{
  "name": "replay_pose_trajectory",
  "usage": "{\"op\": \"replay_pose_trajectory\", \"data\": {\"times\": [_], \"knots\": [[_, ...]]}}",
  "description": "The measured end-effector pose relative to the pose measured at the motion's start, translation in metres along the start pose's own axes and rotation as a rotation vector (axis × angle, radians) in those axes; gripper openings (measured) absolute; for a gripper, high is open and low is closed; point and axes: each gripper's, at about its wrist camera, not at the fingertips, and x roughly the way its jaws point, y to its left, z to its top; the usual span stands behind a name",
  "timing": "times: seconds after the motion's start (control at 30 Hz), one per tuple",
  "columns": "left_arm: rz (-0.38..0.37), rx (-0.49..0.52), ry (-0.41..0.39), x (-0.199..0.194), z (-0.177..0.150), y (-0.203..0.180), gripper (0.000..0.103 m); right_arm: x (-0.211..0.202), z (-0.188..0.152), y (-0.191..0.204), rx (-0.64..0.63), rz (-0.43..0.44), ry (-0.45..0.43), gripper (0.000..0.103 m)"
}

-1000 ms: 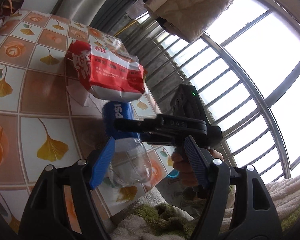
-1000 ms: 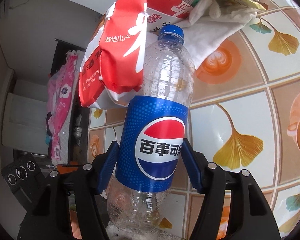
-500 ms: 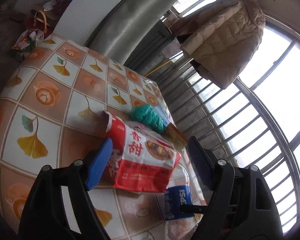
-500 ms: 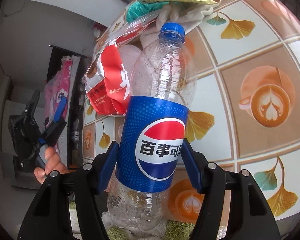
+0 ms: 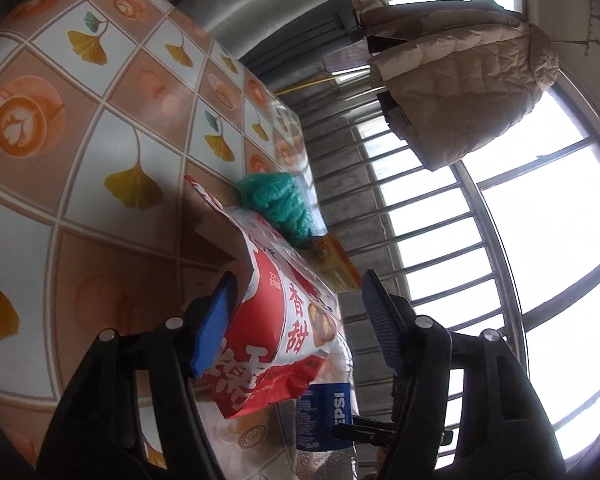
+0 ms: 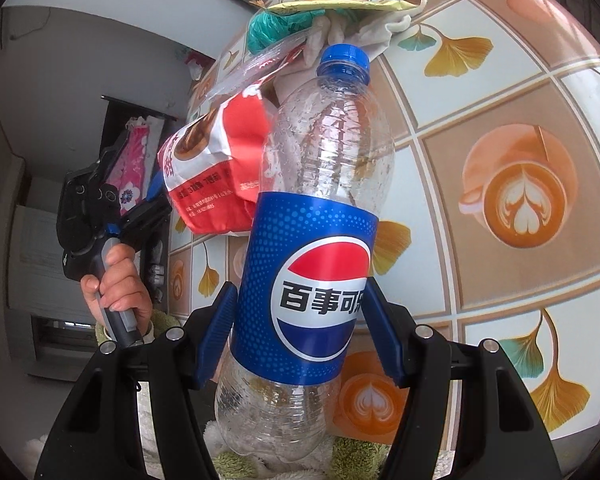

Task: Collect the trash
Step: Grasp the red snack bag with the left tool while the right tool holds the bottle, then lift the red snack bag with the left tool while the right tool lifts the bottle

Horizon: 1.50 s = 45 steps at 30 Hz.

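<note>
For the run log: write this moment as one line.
right claw: shut on Pepsi bottle | left claw: closing around red snack bag, far pad clear | table: green yarn, more litter

Black gripper (image 6: pixel 296 328) frames, blue ribbed jaws, silver screws.

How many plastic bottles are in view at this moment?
1. The empty Pepsi bottle with a blue cap is clamped between the right gripper pads, beside the red snack bag. Another could be hidden under the trash pile behind it.
</note>
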Motion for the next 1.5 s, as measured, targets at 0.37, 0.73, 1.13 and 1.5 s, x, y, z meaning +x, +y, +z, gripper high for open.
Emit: {"op": "replay_pose_trajectory", "data": {"times": [0.37, 0.73, 1.13, 1.5], "knots": [[-0.105, 0.144, 0.074, -0.006, -0.031, -0.043, 0.036, -0.003, -0.001, -0.003, -0.001, 0.012, -0.009, 0.062], [0.175, 0.305, 0.035, -0.001, -0.048, -0.080, 0.004, -0.010, -0.005, -0.010, 0.019, 0.025, -0.018, 0.062], [0.353, 0.495, 0.135, -0.002, -0.066, -0.125, 0.005, -0.030, -0.012, -0.021, 0.033, -0.020, -0.032, 0.063], [0.405, 0.547, 0.075, 0.018, -0.075, -0.136, 0.007, -0.035, -0.014, -0.027, 0.061, -0.005, -0.054, 0.063]]}}
